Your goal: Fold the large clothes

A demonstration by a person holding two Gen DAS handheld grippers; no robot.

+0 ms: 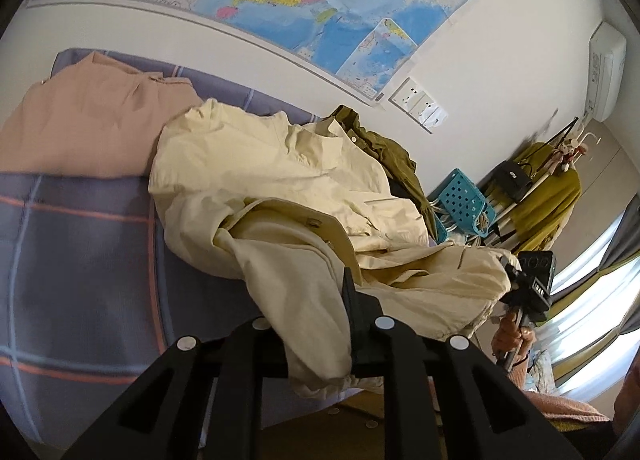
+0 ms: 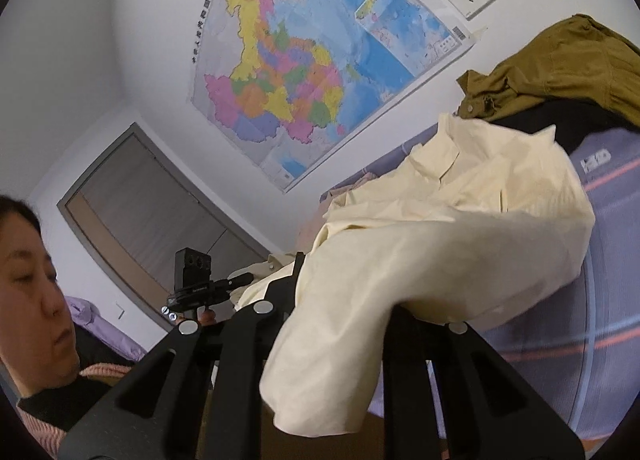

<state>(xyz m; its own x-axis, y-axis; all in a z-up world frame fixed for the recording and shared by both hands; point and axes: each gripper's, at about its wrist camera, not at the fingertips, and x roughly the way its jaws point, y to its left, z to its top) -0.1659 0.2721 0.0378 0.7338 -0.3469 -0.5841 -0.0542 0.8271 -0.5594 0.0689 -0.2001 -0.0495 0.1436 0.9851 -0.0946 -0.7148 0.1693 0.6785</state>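
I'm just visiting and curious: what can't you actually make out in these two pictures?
- Left claw: in the left wrist view the cream garment covers the tips, so the pinch itself is hidden.
- Right claw: likewise draped in the right wrist view.
- Dark item under the olive garment: mostly covered, unidentifiable.
- Wall map: print too small to read.
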